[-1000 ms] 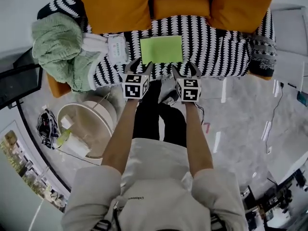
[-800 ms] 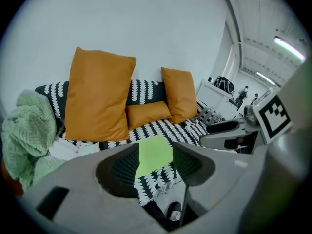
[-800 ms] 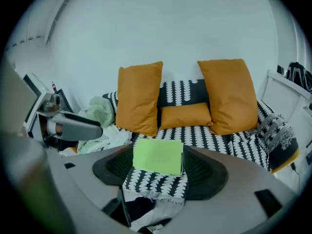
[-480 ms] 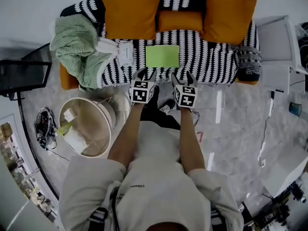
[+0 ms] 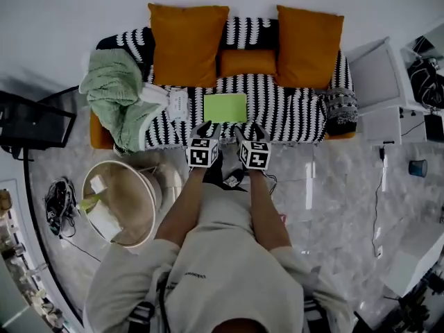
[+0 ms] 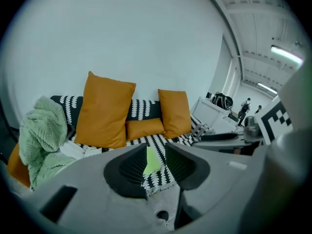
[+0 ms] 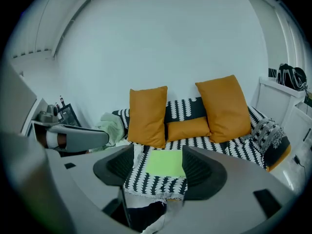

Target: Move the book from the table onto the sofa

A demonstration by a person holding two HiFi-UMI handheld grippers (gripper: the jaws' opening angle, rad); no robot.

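Note:
The light green book (image 5: 225,107) lies flat on the sofa's black-and-white striped seat (image 5: 291,113), in front of the small orange cushion. My left gripper (image 5: 207,126) and right gripper (image 5: 252,128) hover side by side just short of the sofa's front edge, apart from the book. In the left gripper view the jaws (image 6: 156,148) have just been closing, but a gap remains with nothing between them, and the book (image 6: 151,161) shows far beyond. The right gripper (image 7: 158,152) stands wide open and empty, with the book (image 7: 165,163) well ahead of it.
Two large orange cushions (image 5: 186,44) lean on the sofa back. A green blanket (image 5: 114,92) is heaped on the left arm, with a white item (image 5: 177,104) beside it. A round wooden table (image 5: 121,200) stands at floor left, and white cabinets (image 5: 378,82) stand on the right.
Both grippers have risen and drawn back from the sofa. The camera has lifted too, so the sofa and book look smaller and farther. The book has stayed on the seat.

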